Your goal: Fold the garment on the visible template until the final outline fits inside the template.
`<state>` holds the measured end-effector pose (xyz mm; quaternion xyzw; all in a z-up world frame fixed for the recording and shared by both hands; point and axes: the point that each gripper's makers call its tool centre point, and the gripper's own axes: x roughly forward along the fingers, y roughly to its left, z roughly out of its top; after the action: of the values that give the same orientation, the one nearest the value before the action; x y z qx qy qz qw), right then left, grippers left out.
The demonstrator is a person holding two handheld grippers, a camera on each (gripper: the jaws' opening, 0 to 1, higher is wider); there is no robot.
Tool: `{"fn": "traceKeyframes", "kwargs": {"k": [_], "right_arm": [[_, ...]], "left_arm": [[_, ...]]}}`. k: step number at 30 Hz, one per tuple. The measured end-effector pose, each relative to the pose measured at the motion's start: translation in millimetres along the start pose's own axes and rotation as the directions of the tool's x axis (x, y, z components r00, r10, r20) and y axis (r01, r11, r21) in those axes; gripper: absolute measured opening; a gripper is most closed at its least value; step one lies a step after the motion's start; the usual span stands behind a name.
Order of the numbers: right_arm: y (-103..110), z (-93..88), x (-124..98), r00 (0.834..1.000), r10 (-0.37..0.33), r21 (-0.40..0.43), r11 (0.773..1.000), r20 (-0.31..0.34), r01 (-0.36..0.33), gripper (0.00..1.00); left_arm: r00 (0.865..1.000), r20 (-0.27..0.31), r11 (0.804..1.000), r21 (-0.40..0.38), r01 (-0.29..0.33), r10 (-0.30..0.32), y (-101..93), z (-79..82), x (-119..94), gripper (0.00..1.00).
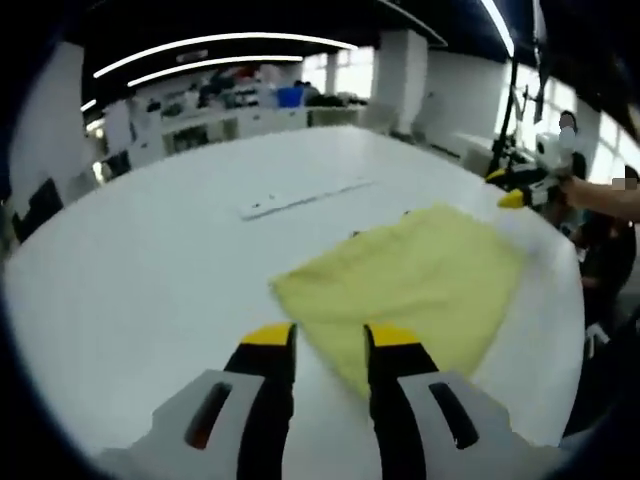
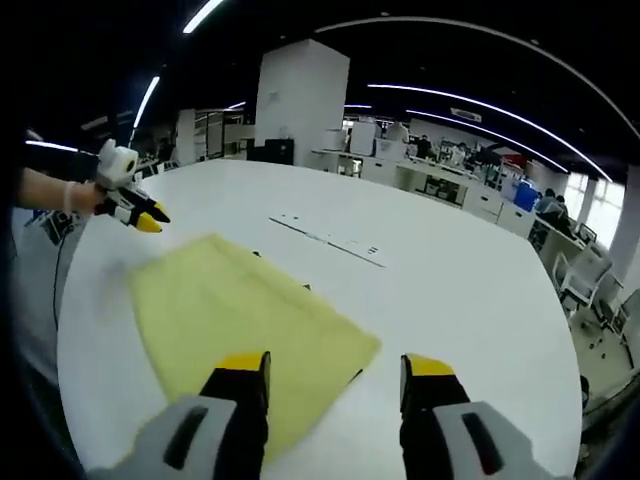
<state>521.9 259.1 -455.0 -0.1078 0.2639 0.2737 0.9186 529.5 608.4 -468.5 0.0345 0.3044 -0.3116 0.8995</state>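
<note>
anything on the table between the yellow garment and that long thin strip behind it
Mostly bare white table; in the right gripper view only small dark marks sit at the yellow garment edge, short of the strip.

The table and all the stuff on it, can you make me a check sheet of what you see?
Surface: white table, wide and bare around the cloth.
Job's things: yellow cloth lies flat, folded; small dark marks peek from under its edges.
Clutter: thin strip with dark marks beyond the cloth.
Grippers: left tool open over the cloth's corner; right tool open above the cloth's edge.
Cables: nothing seen.
Surroundings: office with desks, pillar, ceiling lights.
</note>
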Motion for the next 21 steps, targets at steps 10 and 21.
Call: {"fn": "traceKeyframes", "kwargs": {"k": [10, 21], "right_arm": [[30, -47.4, -21, 0.993, 0.115, 0.143, 0.984, -0.027, -0.11, 0.41], [52, -82.1, -36, 0.983, 0.179, 0.245, 0.956, -0.037, -0.164, 0.34]], "left_arm": [[0.999, -0.021, 0.998, -0.034, 0.045, -0.046, -11.2, -32.0, -15, 0.16], [0.985, -0.098, 0.979, -0.162, 0.122, -0.139, -34.9, -77.1, -26, 0.0]]}}
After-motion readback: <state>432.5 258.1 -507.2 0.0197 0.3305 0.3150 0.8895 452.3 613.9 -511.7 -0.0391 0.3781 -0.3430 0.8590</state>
